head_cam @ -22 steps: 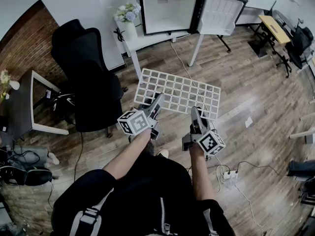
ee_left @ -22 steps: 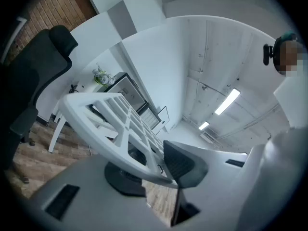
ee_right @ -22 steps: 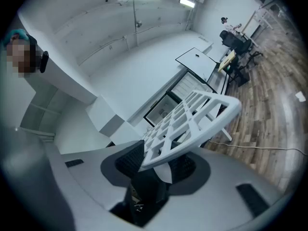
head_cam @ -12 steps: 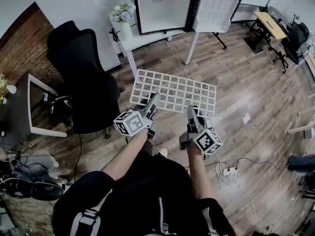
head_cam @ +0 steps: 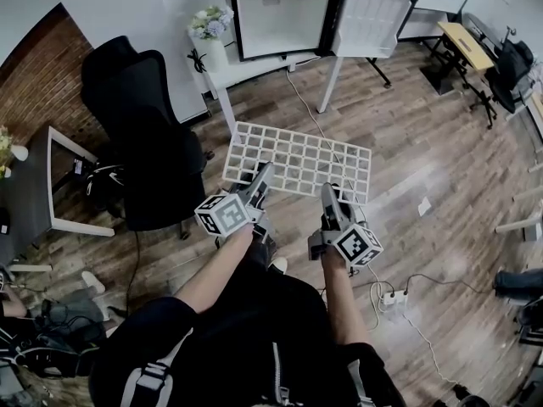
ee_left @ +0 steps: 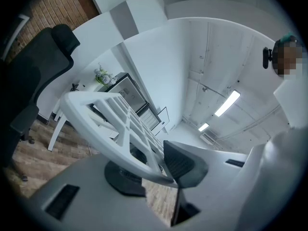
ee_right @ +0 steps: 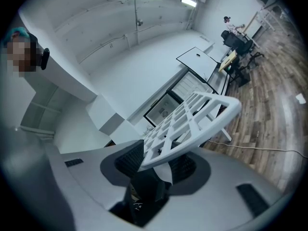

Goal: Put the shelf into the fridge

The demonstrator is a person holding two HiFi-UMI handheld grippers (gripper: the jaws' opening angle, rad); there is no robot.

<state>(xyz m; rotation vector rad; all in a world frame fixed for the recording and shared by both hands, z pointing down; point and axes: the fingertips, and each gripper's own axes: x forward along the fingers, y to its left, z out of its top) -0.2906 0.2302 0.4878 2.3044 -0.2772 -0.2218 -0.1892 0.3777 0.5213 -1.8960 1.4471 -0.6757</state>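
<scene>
I carry a white grid shelf [head_cam: 299,158] level in front of me, above the wooden floor. My left gripper [head_cam: 259,179] is shut on the shelf's near left edge, my right gripper [head_cam: 327,193] on its near right edge. In the left gripper view the shelf [ee_left: 115,124] runs out from between the jaws. The right gripper view shows the shelf's rim [ee_right: 187,129] pinched between the ribbed pads. Ahead, a small black fridge [head_cam: 280,15] stands on a white table [head_cam: 246,70] with its door [head_cam: 369,19] swung open to the right. Its white inside is bare.
A black office chair [head_cam: 144,134] stands to the left. A vase of flowers [head_cam: 212,28] sits on the white table beside the fridge. A cable and a power strip [head_cam: 392,297] lie on the floor at the right. Desks and chairs [head_cam: 492,58] stand far right.
The shelf and both grippers have come slightly nearer to the fridge, which sits a little lower and larger in the head view. Both grips are unchanged.
</scene>
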